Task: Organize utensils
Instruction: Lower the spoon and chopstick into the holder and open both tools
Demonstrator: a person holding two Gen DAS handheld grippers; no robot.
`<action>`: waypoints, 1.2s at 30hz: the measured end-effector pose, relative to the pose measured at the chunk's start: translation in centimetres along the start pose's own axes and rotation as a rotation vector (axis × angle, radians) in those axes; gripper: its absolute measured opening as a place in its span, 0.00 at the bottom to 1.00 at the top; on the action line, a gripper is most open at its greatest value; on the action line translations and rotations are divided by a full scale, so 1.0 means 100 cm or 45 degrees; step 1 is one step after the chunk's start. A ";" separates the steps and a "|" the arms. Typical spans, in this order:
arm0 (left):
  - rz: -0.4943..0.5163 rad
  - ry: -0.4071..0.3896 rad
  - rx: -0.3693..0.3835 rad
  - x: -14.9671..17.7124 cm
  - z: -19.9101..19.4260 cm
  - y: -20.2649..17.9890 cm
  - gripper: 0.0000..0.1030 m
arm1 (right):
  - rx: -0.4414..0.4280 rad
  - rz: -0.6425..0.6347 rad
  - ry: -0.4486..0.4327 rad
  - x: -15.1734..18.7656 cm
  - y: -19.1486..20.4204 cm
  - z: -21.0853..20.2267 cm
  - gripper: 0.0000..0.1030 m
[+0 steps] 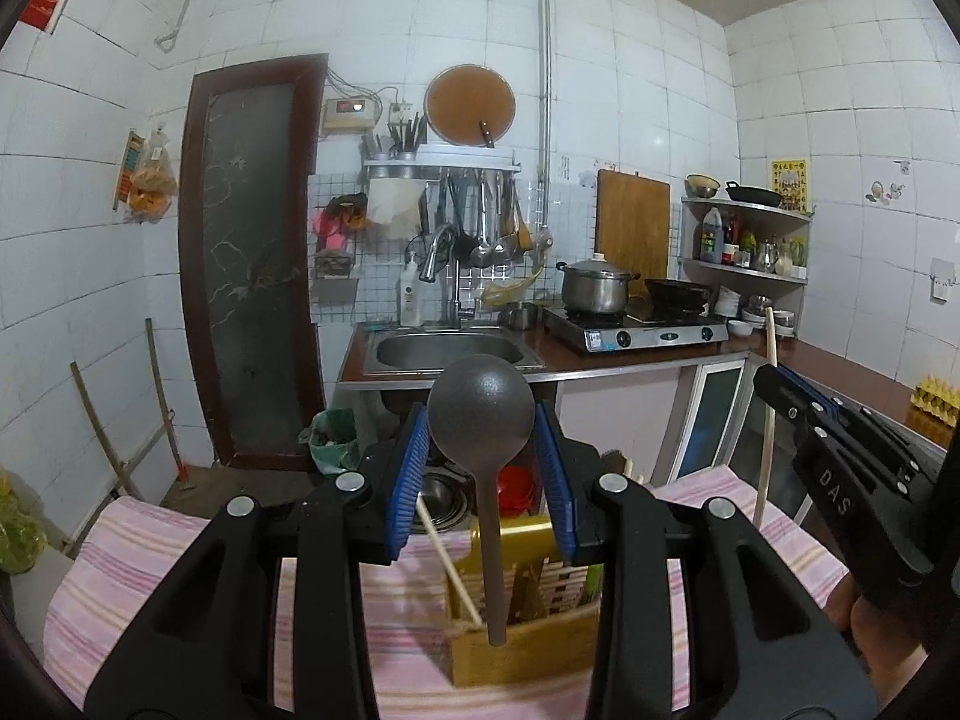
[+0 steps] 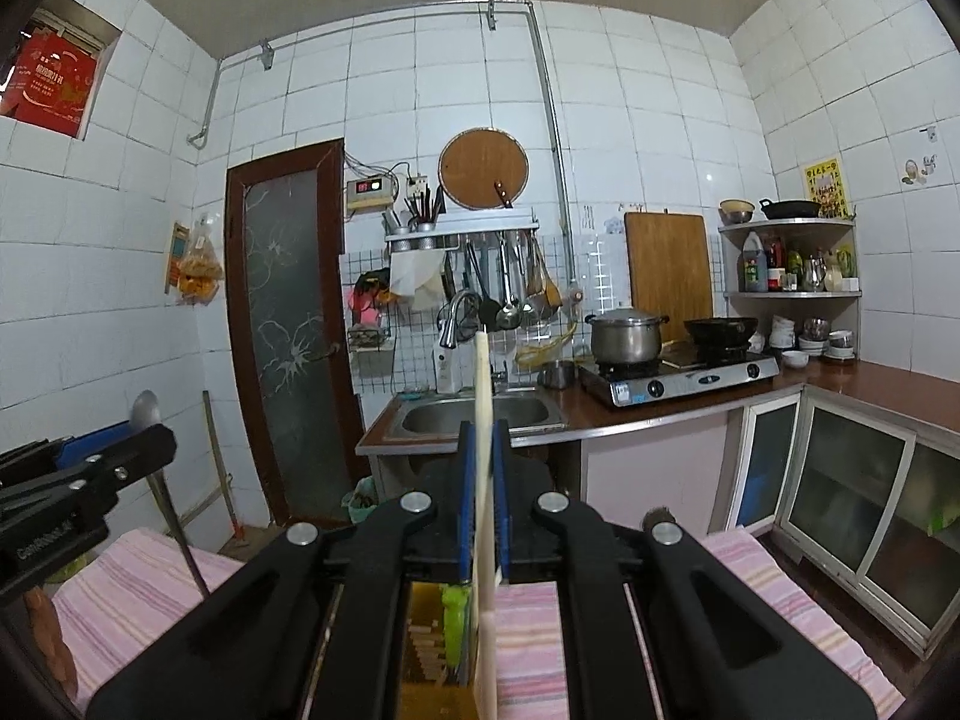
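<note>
Both utensils are in hand but not yet stowed: the left claw (image 1: 482,462) grips a dark spoon (image 1: 482,405) at centre frame, the right claw (image 2: 483,501) is clamped on a pale stick (image 2: 483,450), both above the wooden holder (image 1: 528,642) at lower centre.

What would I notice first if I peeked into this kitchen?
Right up front, the left hand-held gripper holds a dark spoon upright, bowl on top, above a wooden utensil box on a pink striped cloth. Beside it, the right hand-held gripper pinches a long pale stick that also stands upright. Behind them, a shiny pot sits on the stove beside the sink.
</note>
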State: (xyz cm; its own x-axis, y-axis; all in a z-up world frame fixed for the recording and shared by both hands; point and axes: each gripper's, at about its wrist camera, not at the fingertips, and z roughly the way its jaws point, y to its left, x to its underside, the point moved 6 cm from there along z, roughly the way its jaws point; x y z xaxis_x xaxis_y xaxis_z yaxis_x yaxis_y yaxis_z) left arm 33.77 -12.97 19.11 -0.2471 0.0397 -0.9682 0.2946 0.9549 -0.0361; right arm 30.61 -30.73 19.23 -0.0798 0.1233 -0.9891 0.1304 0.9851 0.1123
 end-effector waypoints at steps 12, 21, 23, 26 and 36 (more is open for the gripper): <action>-0.006 0.055 -0.054 0.044 0.079 0.003 0.34 | -0.055 0.097 -0.058 0.013 0.000 0.055 0.06; 0.034 0.054 -0.092 0.071 0.092 0.003 0.34 | -0.101 0.131 -0.077 0.037 -0.001 0.080 0.06; 0.039 0.066 -0.094 0.078 0.095 0.005 0.34 | -0.099 0.087 -0.073 0.047 0.001 0.083 0.06; 0.027 0.086 -0.090 0.088 0.098 0.009 0.34 | -0.115 0.045 -0.044 0.066 0.003 0.083 0.06; -0.034 0.143 -0.062 0.106 0.096 0.021 0.34 | -0.108 0.004 0.067 0.108 -0.005 0.075 0.07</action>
State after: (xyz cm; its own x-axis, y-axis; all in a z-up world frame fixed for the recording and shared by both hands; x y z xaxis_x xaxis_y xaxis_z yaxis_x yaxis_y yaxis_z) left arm 40.65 -13.33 6.36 -0.3567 0.0442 -0.9332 0.2423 0.9691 -0.0467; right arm 37.06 -30.81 7.78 -0.1316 0.1307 -0.9826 0.0468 0.9910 0.1256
